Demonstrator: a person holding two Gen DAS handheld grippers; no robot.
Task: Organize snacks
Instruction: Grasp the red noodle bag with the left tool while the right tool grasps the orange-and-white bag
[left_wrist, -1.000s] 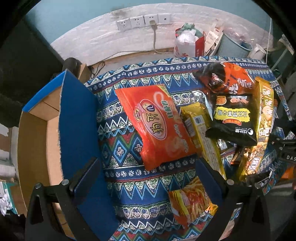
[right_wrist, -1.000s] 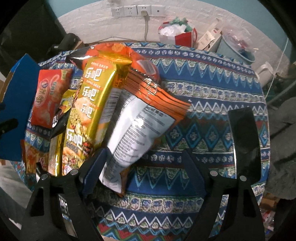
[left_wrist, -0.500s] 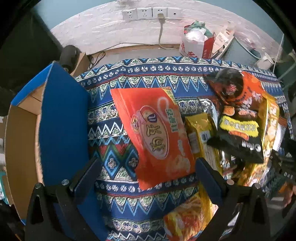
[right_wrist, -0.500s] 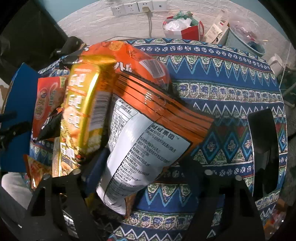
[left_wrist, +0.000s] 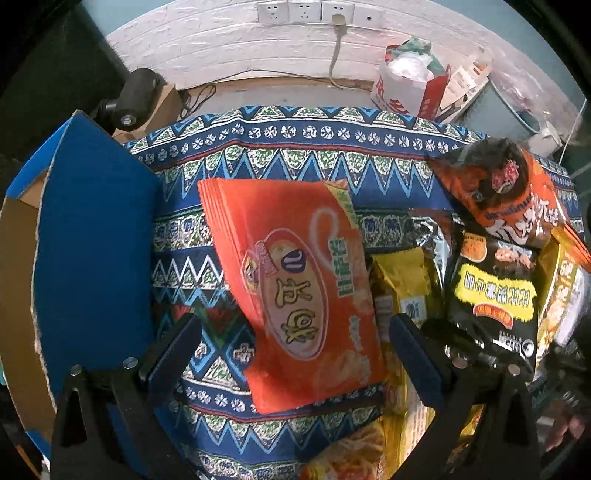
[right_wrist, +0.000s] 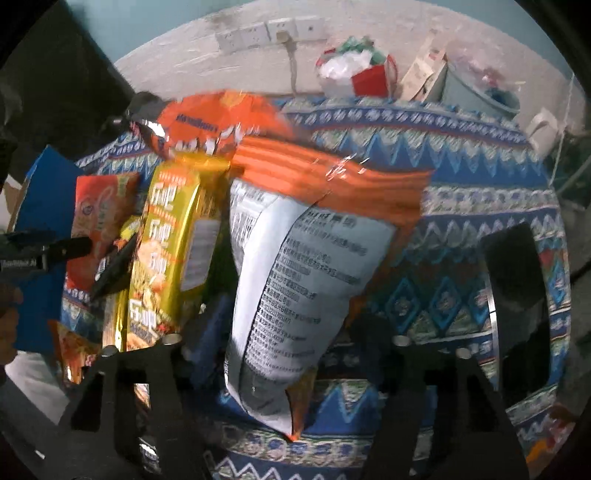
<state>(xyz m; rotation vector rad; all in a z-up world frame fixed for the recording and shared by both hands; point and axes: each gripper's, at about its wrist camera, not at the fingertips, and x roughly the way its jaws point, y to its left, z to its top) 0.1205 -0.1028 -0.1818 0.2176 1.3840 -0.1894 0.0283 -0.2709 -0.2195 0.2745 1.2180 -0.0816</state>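
A white brick-textured wall (left_wrist: 236, 51) spans twelve o'clock, carrying a row of sockets (left_wrist: 310, 11). Teal paint (right_wrist: 155, 33) shows above; a grey bin (right_wrist: 476, 92) stands at one o'clock.

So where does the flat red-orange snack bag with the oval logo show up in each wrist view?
Left wrist: the red-orange snack bag fills the centre, lying on the patterned cloth between the open fingers of the left gripper.
Right wrist: the same bag sits small at the left edge, left of the gold bag.
Shared landmark: the wall sockets at top.
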